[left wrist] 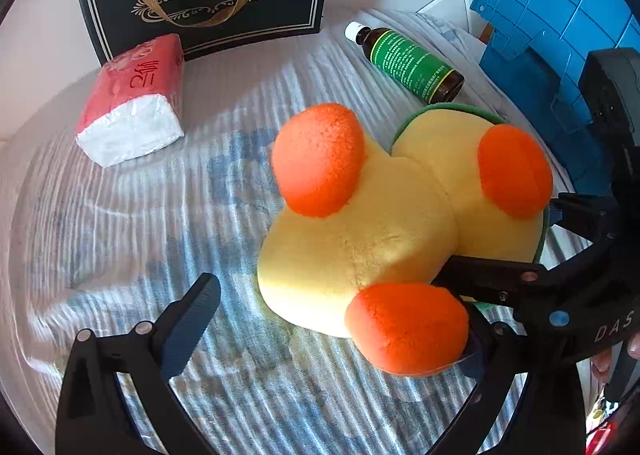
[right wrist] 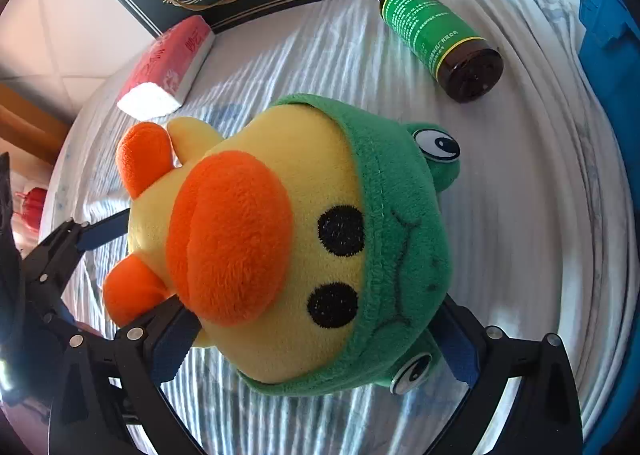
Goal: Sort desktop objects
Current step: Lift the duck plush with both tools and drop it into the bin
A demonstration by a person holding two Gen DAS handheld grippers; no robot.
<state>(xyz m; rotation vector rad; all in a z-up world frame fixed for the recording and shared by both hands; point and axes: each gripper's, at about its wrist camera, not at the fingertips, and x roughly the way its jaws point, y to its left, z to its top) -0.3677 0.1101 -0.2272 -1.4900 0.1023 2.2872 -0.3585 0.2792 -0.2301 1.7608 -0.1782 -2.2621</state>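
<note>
Tongs on the right [right wrist: 316, 339] bracket the plush duck's [right wrist: 256, 247] head, pads touching, apparently closed on it; left tongs [left wrist: 332, 307] spread wide around its body; duck lies on the striped cloth [left wrist: 120, 215]; judged light, soft, compressible; grip the bulk.

Beneath my fingers, a blue-striped cloth [left wrist: 120, 215] carries: plush duck [left wrist: 360, 239] at centre, tissue pack [left wrist: 132, 103] upper left, brown bottle [left wrist: 408, 63] upper right.
</note>
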